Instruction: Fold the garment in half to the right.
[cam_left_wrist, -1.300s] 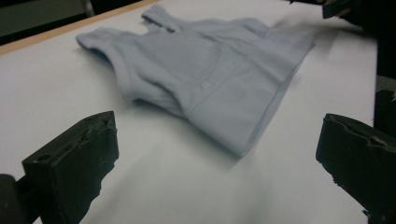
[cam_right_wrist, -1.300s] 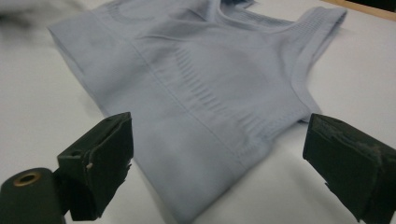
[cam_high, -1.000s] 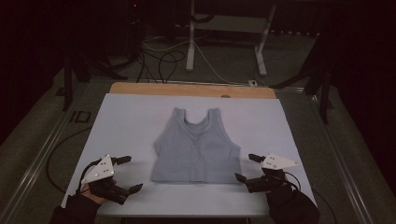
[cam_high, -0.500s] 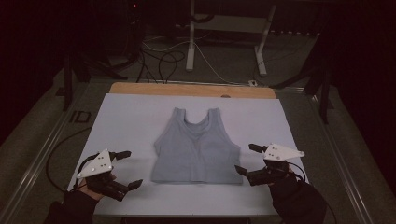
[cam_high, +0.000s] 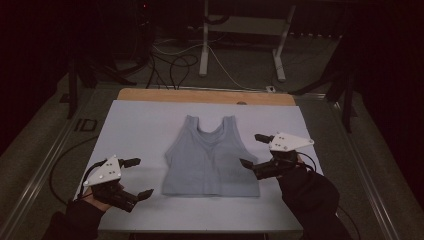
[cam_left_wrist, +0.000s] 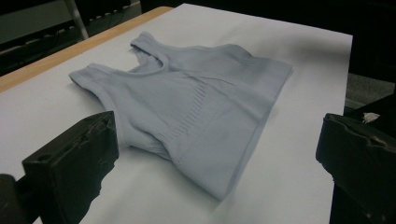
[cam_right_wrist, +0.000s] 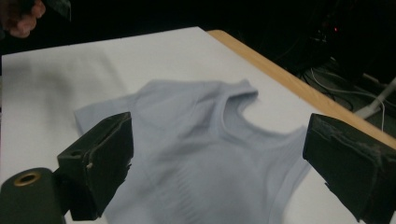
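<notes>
Grey top flat between my two tools

White table (cam_high: 140, 125); the grey tank top (cam_high: 210, 160) lies flat at its centre. My right gripper (cam_high: 254, 151), jaws spread, sits at its 3 o'clock; my left gripper (cam_high: 138, 177), also spread, at 8 o'clock.

High view looks down, both claw cameras near, facing shared vest (cam_high: 210, 157)

Person's forearms (cam_high: 310, 200) cut by high view's bottom edge, crop top (cam_right_wrist: 196, 158) hem blurred in right gripper view
</notes>
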